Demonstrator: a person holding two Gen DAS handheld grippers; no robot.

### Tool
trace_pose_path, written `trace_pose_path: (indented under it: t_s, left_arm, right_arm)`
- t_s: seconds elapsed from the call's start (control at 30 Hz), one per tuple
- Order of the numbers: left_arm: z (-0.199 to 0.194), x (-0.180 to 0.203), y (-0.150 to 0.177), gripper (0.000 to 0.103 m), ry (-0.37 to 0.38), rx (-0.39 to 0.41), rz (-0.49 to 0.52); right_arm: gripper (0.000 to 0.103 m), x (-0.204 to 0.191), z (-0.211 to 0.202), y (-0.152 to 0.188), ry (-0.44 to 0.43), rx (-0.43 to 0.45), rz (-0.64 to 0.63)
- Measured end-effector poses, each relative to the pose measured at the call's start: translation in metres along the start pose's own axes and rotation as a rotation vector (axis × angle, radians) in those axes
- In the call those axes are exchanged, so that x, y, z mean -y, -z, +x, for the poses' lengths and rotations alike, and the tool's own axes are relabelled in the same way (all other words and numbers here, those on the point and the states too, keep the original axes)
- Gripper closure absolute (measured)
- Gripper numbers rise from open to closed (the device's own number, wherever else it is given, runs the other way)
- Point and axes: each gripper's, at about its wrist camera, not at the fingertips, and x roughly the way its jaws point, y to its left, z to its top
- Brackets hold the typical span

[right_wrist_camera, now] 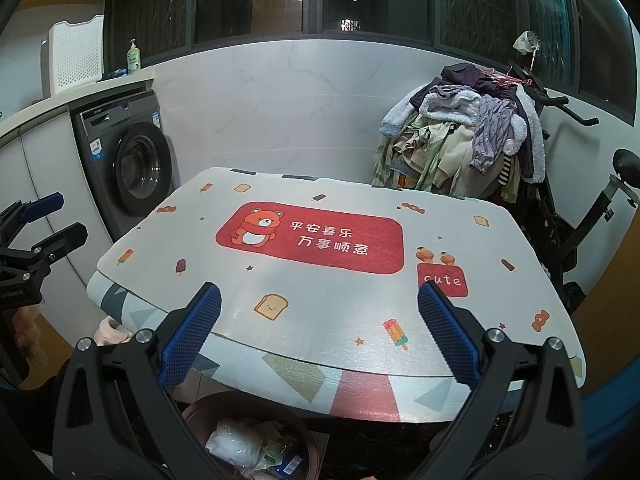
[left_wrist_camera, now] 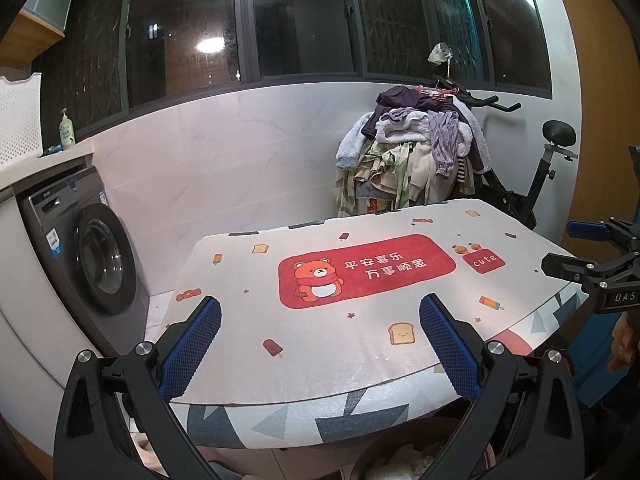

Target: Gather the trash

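Observation:
A brown trash bin stands on the floor below the table's near edge. It holds crumpled white plastic and several wrappers. In the left wrist view only its rim shows. The table carries a cartoon bear mat, and I see no loose trash on it. My left gripper hovers open over the mat's near edge with nothing between its blue pads. My right gripper is open and empty too. Each gripper shows at the side of the other's view: right gripper, left gripper.
A grey washing machine sits under a counter on the left, with a soap bottle and a white perforated basket on top. A pile of clothes hangs on an exercise bike behind the table's right corner. A person's hand is at the right edge.

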Motion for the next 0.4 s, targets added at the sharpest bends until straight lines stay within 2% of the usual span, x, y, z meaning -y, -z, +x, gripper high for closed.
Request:
trace_pose_path:
  t_s: [0.4]
  left_arm:
    - [0.0015,-0.0002,0.0011,0.006,-0.021,-0.020,0.007]
  right_arm:
    - [0.006,0.0008,0.0000,0.0001,0.006,-0.004,-0.005]
